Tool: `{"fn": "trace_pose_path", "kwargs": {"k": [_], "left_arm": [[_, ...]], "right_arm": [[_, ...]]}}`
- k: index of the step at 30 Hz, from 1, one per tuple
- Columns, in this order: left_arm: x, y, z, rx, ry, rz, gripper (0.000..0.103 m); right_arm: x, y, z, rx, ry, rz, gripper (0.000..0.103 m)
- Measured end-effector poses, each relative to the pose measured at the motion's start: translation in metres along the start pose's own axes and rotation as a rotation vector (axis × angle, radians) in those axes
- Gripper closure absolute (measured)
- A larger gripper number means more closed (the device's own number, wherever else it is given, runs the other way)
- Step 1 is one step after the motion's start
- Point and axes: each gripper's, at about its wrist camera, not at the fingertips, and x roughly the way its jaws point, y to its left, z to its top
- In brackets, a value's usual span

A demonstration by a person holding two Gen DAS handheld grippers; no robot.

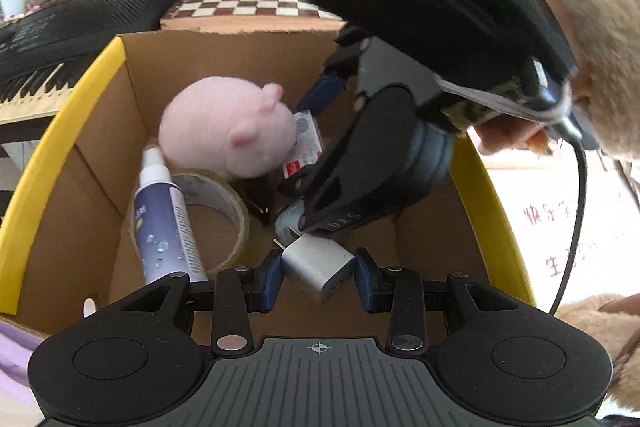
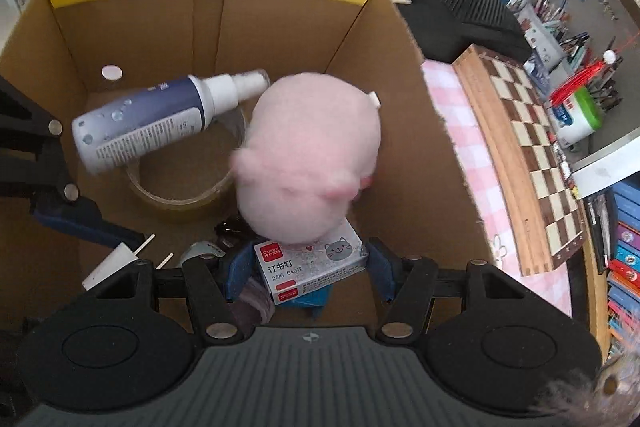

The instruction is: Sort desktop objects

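Pinching charger (image 1: 318, 267) prongs toward far-left, left fingers (image 1: 272, 281), right fingers (image 2: 240, 273) gripping staple box (image 2: 312, 267)

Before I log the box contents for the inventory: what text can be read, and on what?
"订书钉" and "24/6": on the staple box between the right gripper pads.
Spray bottle print: too small to read.
Red handwriting on the white surface: too blurred.

A silver-white plug adapter (image 1: 318, 267) sits tilted at lower centre, prongs toward upper left. A staple box (image 2: 312, 265), white with red label and cat drawing, lies low centre, a pink plush pig (image 2: 308, 163) above it.
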Motion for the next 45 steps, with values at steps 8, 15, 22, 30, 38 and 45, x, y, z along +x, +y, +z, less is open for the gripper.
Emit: {"fn": "trace_pose_path", "kwargs": {"k": [8, 15, 22, 30, 38, 45], "left_arm": [[0.006, -0.003, 0.001, -0.001, 0.026, -0.015, 0.066], [0.003, -0.005, -0.003, -0.002, 0.013, -0.007, 0.064], [-0.019, -0.013, -0.009, 0.003, -0.047, -0.004, 0.025], [-0.067, -0.020, -0.020, 0.028, -0.164, -0.007, 0.015], [-0.116, -0.027, -0.049, 0.042, -0.292, 0.022, 0.012], [-0.158, -0.036, -0.082, 0.055, -0.389, 0.048, 0.011]], "right_arm": [[0.009, 0.002, 0.005, -0.018, 0.049, 0.012, 0.045], [0.006, 0.005, 0.002, 0.003, 0.036, -0.007, 0.042], [-0.028, 0.008, -0.011, 0.089, -0.076, -0.042, 0.029], [-0.106, 0.007, -0.049, 0.317, -0.300, -0.166, 0.028], [-0.180, 0.044, -0.104, 0.554, -0.428, -0.300, 0.028], [-0.224, 0.106, -0.150, 0.681, -0.499, -0.383, 0.028]]}}
